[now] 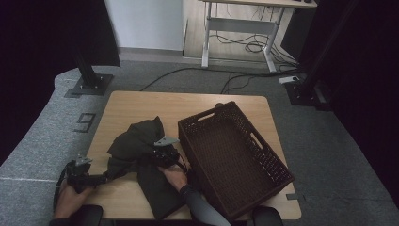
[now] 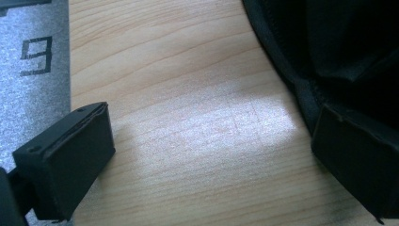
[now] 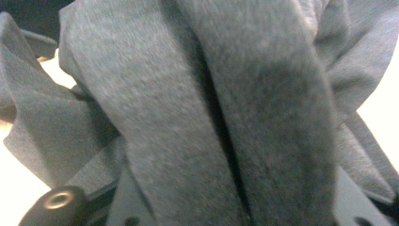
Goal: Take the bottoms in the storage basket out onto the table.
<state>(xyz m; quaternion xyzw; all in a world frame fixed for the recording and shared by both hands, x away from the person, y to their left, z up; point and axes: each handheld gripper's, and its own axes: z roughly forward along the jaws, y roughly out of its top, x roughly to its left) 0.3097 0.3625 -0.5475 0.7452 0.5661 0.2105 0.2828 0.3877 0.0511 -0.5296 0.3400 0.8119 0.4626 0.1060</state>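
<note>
Your left gripper (image 1: 94,179) has its jaws wide open on the surface (image 1: 131,101), one beside the dark garment (image 1: 141,141). Your right gripper (image 1: 164,155) sits in the garment's folds; I cannot tell its jaws' hold. The wicker basket (image 1: 277,165) stands just beside.

one wooden table (image 1: 122,106), taken here as the landmark. on the table lies one dark cloth (image 1: 136,141), crumpled, at its left-middle part. on the table stands one dark woven basket (image 1: 263,162), to the right of the cloth, with two slot handles in its walls. two hand-held grippers are over the table: the left gripper (image 1: 101,178) at its near left edge, the right gripper (image 1: 160,151) on the cloth. two hands of one person, at the table's near edge. beyond the table, one white-legged desk (image 1: 235,23) stands on the floor. left of the table, one floor marking, a "9" (image 1: 84,122).
</note>
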